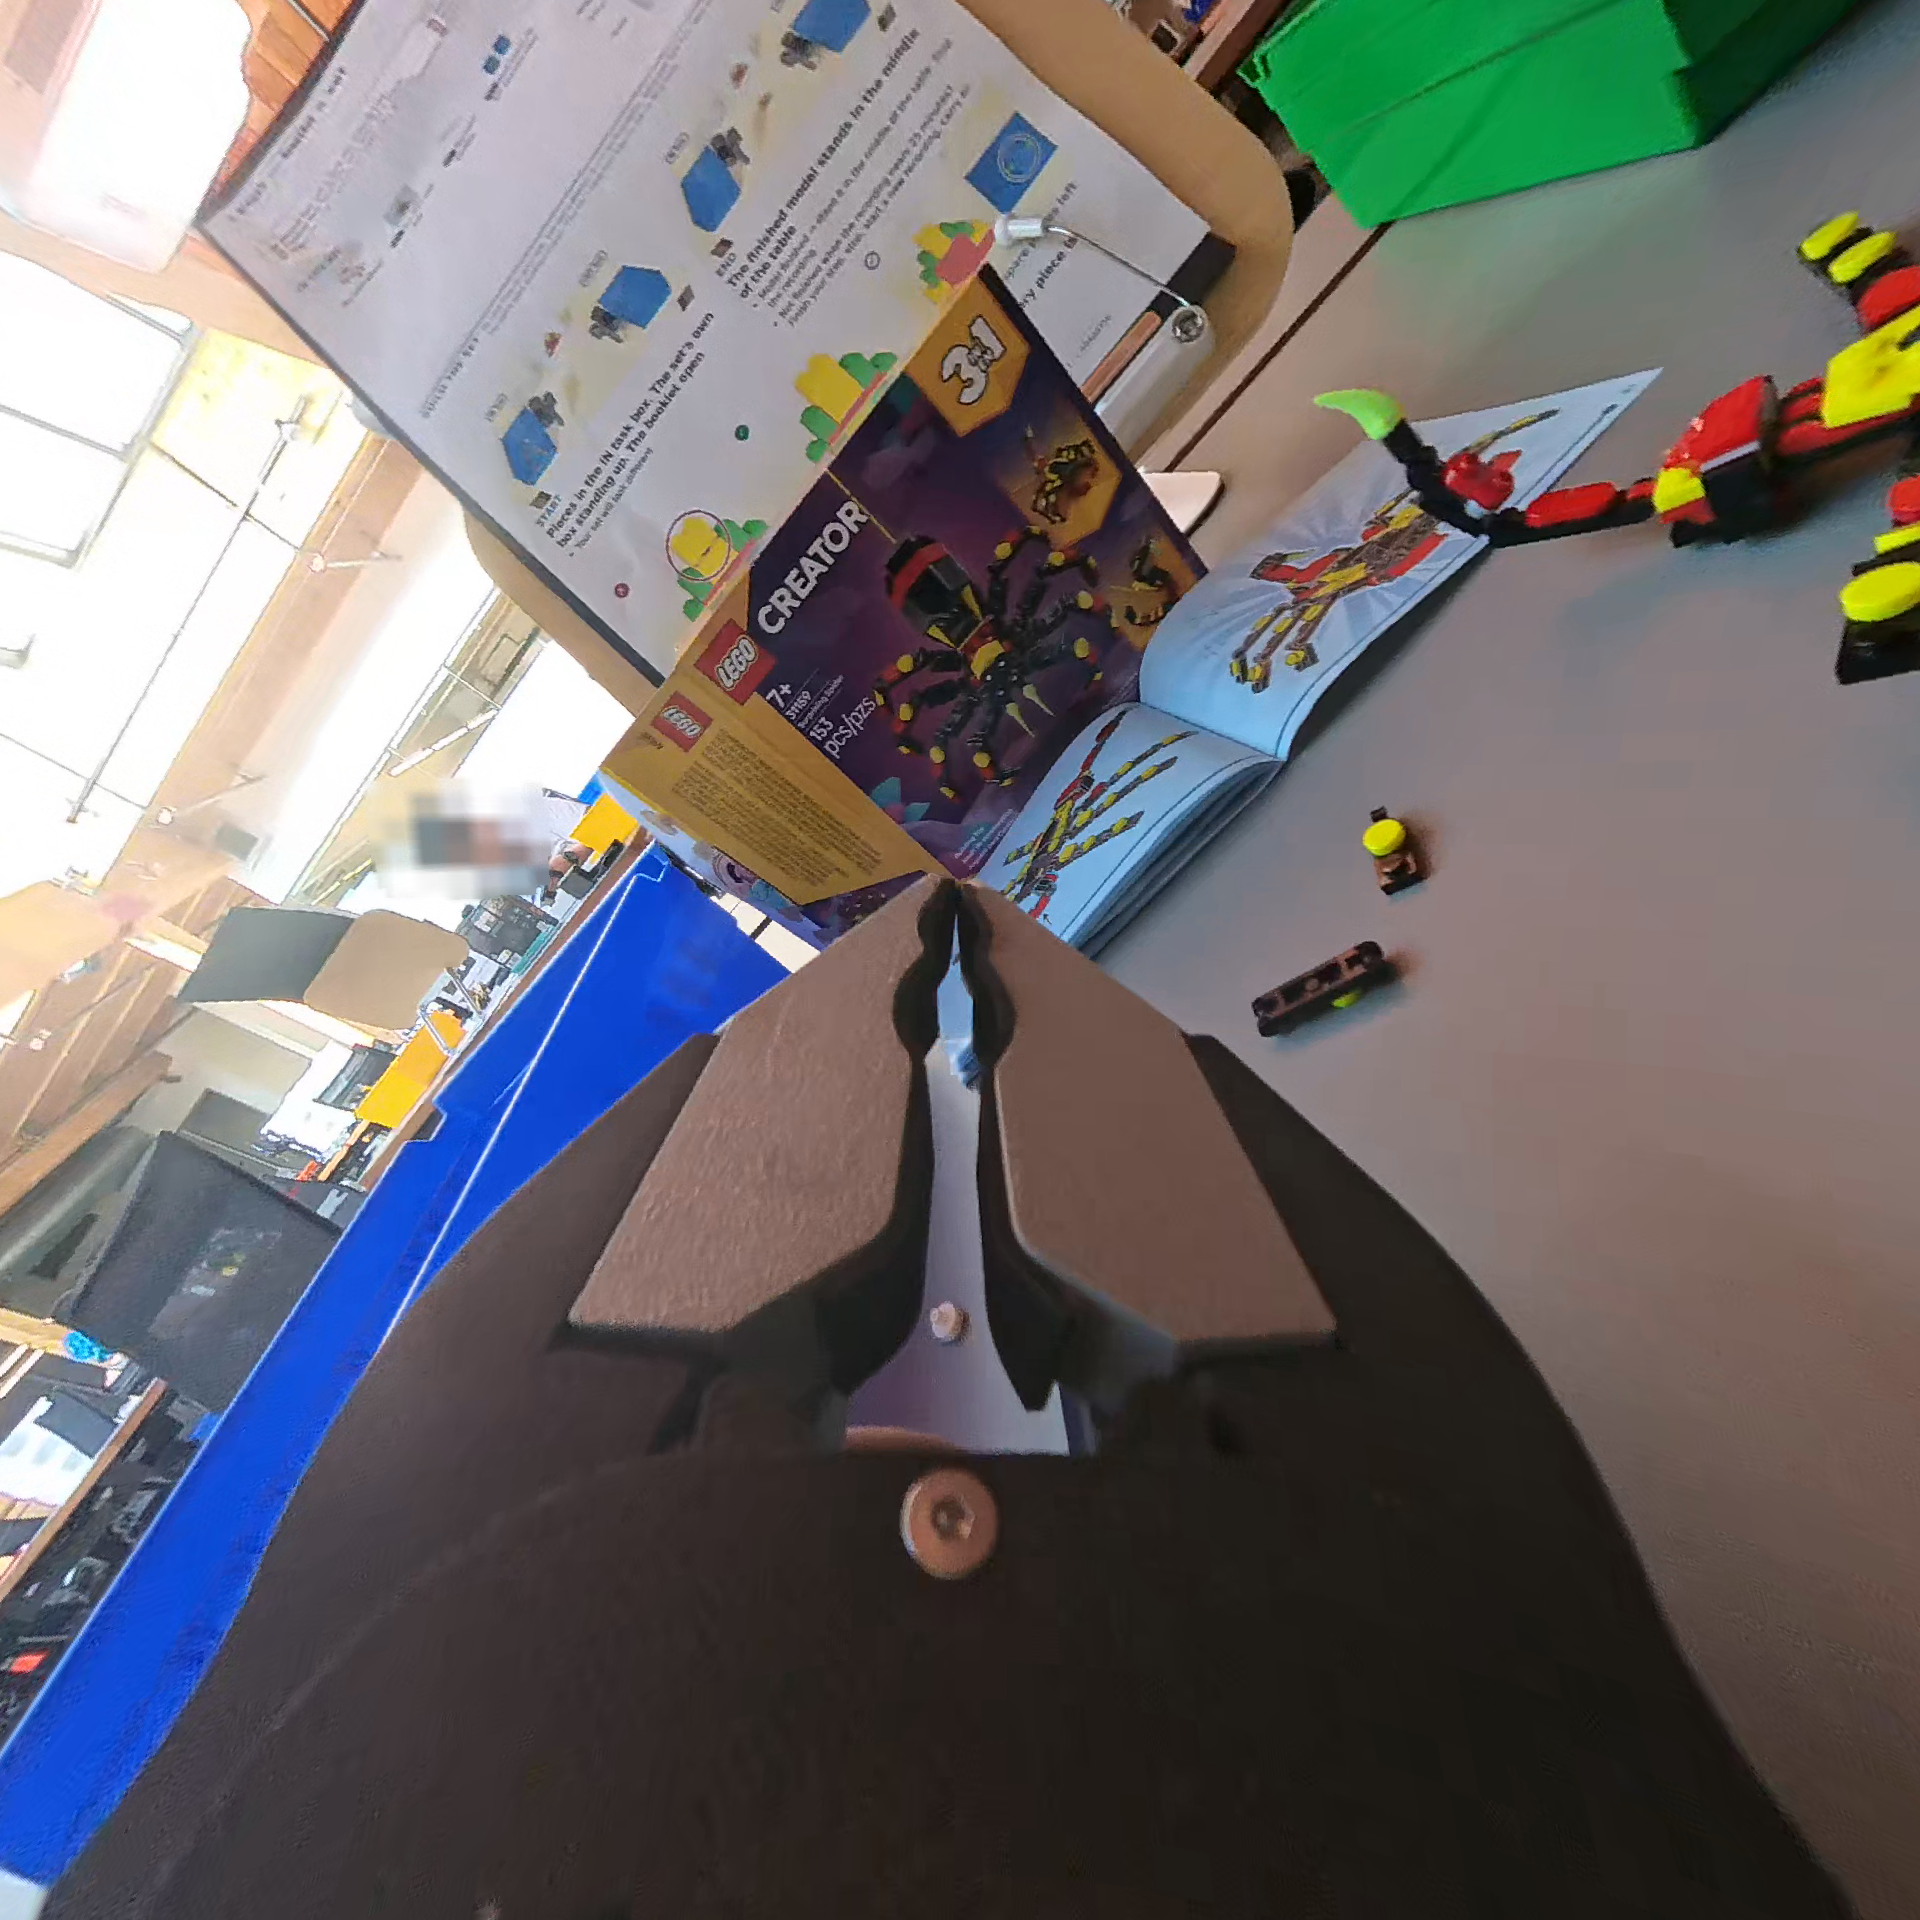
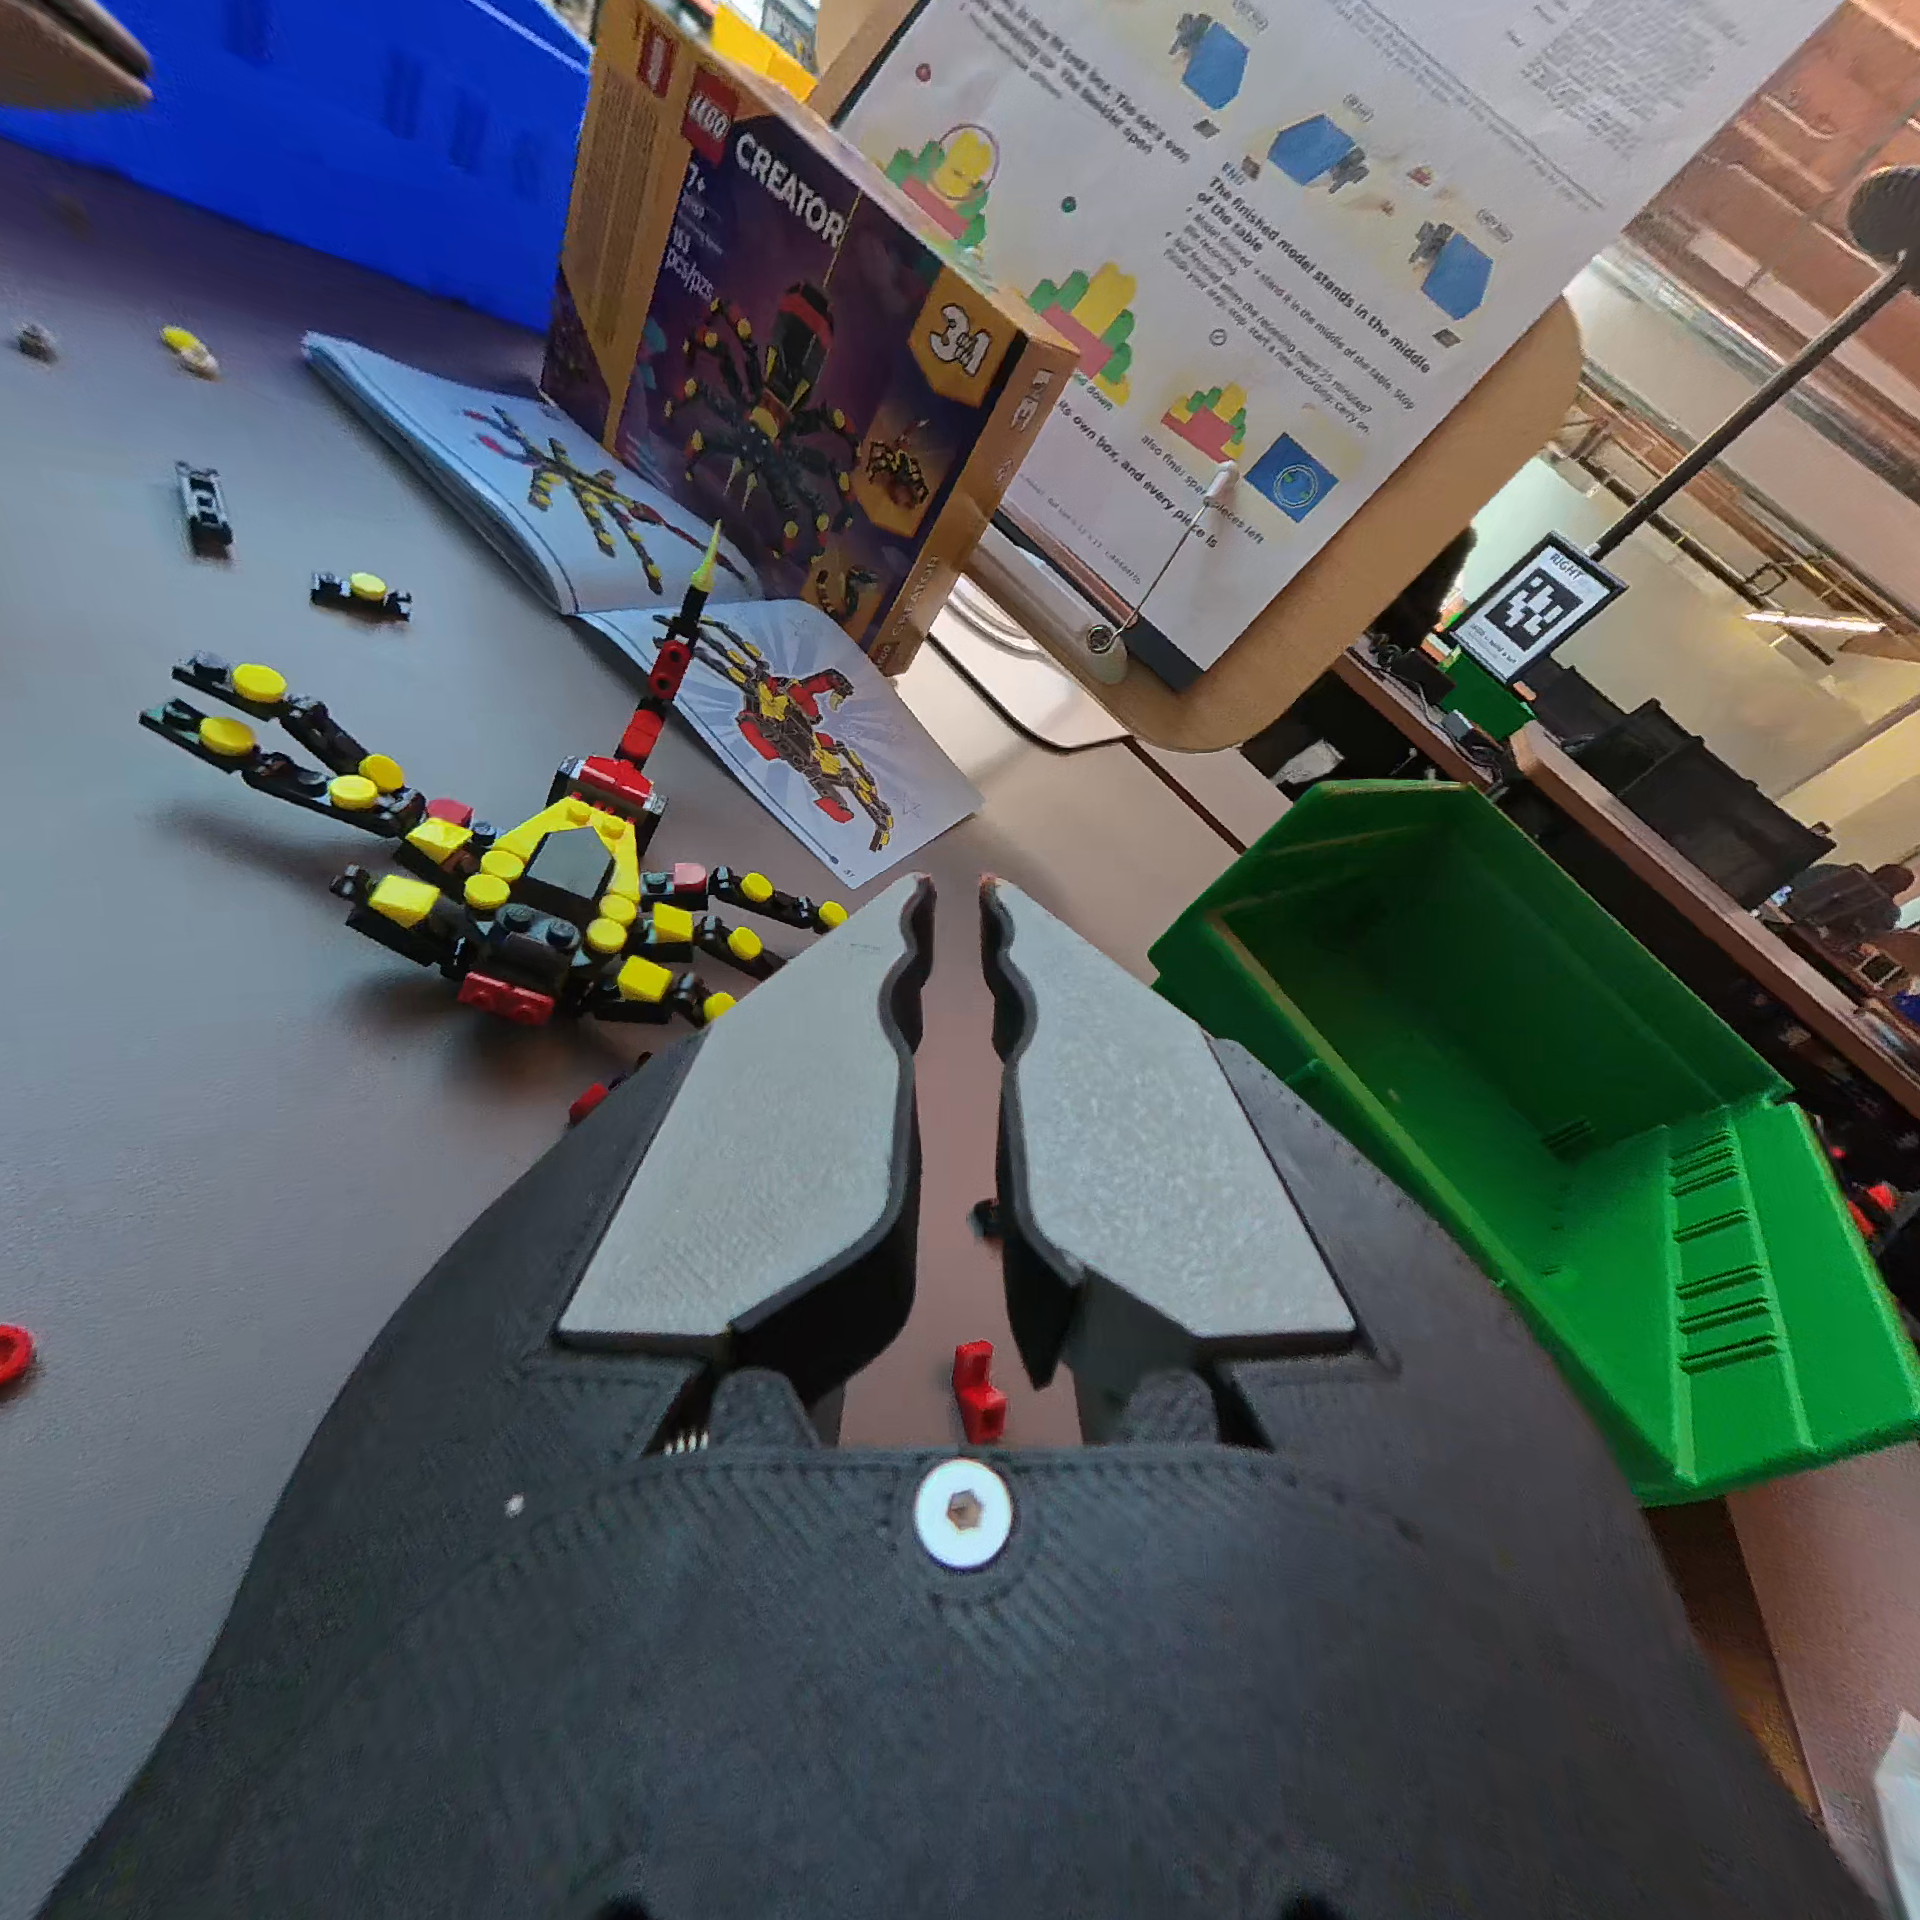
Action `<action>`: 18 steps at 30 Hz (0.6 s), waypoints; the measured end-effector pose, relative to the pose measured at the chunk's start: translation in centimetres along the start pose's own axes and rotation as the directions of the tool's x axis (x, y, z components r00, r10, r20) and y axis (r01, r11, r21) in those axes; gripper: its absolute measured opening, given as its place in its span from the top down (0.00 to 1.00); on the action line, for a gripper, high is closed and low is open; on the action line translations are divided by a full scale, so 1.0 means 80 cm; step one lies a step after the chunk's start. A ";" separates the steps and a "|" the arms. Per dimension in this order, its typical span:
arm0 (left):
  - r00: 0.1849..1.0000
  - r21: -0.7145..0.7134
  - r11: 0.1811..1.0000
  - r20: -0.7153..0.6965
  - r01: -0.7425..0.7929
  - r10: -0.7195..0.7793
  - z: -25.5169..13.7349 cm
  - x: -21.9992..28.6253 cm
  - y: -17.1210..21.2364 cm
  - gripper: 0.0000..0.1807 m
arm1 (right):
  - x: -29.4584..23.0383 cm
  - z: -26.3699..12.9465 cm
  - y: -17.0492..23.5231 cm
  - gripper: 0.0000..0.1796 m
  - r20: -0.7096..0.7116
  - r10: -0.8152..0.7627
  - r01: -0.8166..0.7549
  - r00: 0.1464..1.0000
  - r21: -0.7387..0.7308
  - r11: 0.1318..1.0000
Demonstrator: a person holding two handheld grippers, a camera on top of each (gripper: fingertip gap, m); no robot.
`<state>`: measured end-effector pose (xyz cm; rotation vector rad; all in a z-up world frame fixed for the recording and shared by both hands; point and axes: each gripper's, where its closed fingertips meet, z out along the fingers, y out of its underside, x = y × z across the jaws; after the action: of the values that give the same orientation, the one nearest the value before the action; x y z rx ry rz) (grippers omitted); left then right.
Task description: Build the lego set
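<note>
A black, yellow and red lego scorpion model (image 2: 540, 894) stands on the grey table (image 2: 208, 1195), with its tail up; it also shows at the right edge of the left wrist view (image 1: 1714, 468). My right gripper (image 2: 956, 888) hovers just right of the model, empty, its jaws a narrow gap apart. My left gripper (image 1: 951, 896) is shut and empty, its tips touching, in front of the open instruction booklet (image 1: 1299, 623). A small red piece (image 2: 977, 1392) lies on the table under the right gripper.
The lego box (image 2: 790, 364) stands behind the booklet (image 2: 623, 540). Loose black and yellow pieces (image 1: 1392, 847) (image 1: 1320, 987) (image 2: 358, 594) (image 2: 203, 504) lie on the table. A green bin (image 2: 1507, 1091) lies at the right, a blue bin (image 1: 520, 1091) at the left. A printed sheet (image 2: 1247, 260) stands behind. About 25 cm separates my left fingertips from my right. The small red piece (image 2: 977, 1392) is about 11 cm from my right fingertips.
</note>
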<state>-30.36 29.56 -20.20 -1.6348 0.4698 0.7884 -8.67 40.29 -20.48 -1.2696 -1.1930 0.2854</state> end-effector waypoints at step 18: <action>0.987 0.100 0.985 0.056 0.144 -0.150 -0.005 -0.038 -0.007 1.00 | 0.009 -0.004 -0.018 0.99 0.008 -0.002 0.001 1.000 0.115 0.993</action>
<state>-32.00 28.94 -17.61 -1.5326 0.3329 0.6944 -8.70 40.15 -18.85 -1.1680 -1.1677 0.3534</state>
